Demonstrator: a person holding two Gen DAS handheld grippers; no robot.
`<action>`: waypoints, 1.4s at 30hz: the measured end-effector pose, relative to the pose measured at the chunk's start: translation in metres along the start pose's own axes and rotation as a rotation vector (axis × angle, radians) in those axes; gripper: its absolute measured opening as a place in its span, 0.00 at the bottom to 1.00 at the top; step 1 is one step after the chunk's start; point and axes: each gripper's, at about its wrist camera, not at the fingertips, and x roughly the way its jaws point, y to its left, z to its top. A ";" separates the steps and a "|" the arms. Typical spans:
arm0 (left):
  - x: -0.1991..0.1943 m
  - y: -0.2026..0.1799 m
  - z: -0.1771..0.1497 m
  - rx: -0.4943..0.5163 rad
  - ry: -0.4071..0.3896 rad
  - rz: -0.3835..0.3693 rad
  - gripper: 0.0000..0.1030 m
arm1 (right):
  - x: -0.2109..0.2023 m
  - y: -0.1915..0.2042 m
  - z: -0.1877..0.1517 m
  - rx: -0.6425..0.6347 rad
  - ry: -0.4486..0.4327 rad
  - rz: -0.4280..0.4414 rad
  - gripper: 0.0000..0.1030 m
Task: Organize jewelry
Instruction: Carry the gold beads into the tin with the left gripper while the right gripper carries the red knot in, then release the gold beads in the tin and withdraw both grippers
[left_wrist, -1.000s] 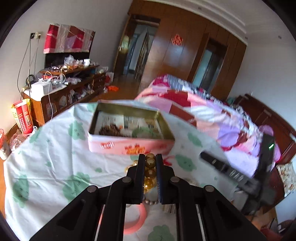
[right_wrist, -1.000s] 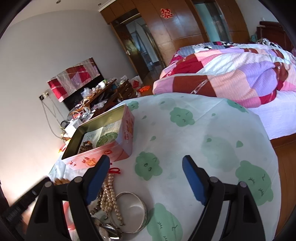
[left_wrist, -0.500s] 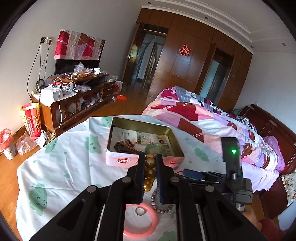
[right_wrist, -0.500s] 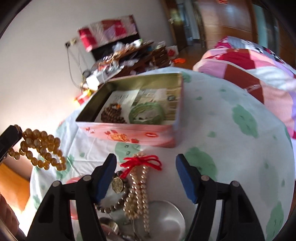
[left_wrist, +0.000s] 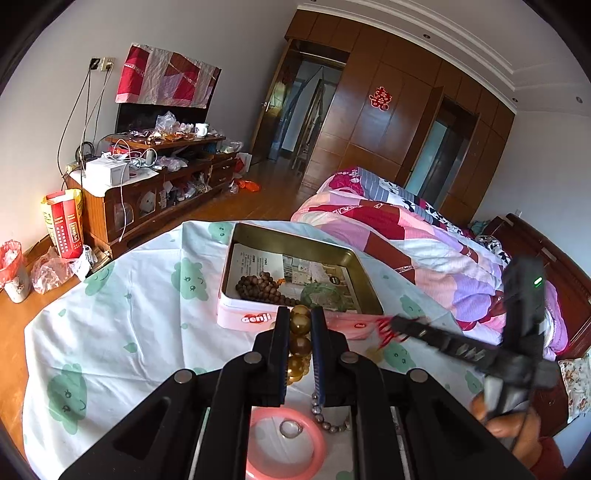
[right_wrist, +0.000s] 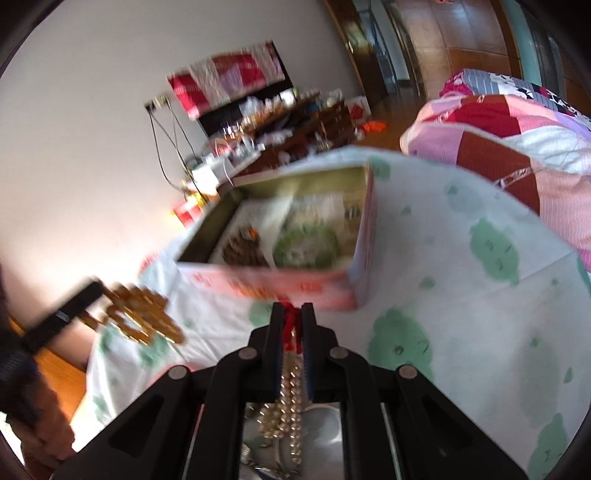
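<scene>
A: Item held, left gripper (left_wrist: 300, 332)?
B: Amber beads (left_wrist: 299, 345), lower centre, clamped between the closed jaws.
A: Right gripper (right_wrist: 292, 325)?
B: Closed on the pearl strand (right_wrist: 290, 391) at its red bow.
A: Tin (left_wrist: 258, 315)?
B: Pink, marked "Cenji", mid-frame; brown beads (left_wrist: 258, 288) and green bangle (left_wrist: 323, 295) inside.
A: Surface?
B: Green-print cloth (left_wrist: 122, 332); bedroom.

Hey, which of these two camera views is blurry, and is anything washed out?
Right wrist view: motion-smeared, the tin and amber beads streaked, the wall left of them glaring white. Left wrist view: mostly sharp, only the right hand-held gripper blurred; fisheye bends the room edges.
</scene>
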 end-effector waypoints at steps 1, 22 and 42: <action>0.001 0.000 0.002 -0.002 -0.003 0.000 0.10 | -0.005 -0.001 0.006 0.008 -0.014 0.016 0.12; 0.096 0.001 0.060 0.003 -0.033 -0.015 0.10 | 0.049 -0.015 0.085 0.101 -0.088 0.104 0.12; 0.144 -0.007 0.041 0.148 0.058 0.167 0.53 | 0.047 -0.034 0.074 0.072 -0.187 -0.037 0.71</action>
